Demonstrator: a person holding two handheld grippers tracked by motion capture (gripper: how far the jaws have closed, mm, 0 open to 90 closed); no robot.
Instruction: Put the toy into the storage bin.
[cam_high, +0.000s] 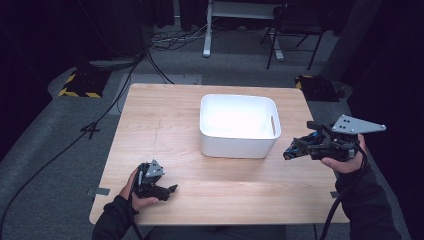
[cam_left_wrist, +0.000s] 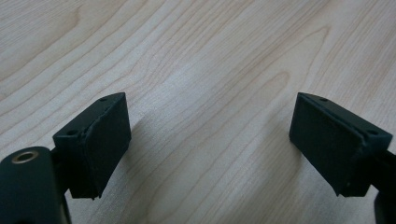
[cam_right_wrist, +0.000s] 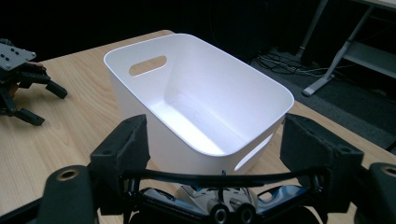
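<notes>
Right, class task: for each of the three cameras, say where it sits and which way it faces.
High view: above the person's side, looking forward and down on the table; both forearms, left gripper, right gripper.
Left gripper view: on the left gripper, facing bare tabletop; its jaws apart.
Right gripper view: on the right gripper, facing the white bin; its jaws hold a dark object.
Shared: high and right gripper views both show bin and left gripper.

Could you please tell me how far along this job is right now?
Nothing looks done yet: the white bin is empty. In hand: the right claw is shut on a black, blue and white item I cannot identify, held beside the bin. The left claw rests open over the table. Left, probably: placing the item in the bin.
</notes>
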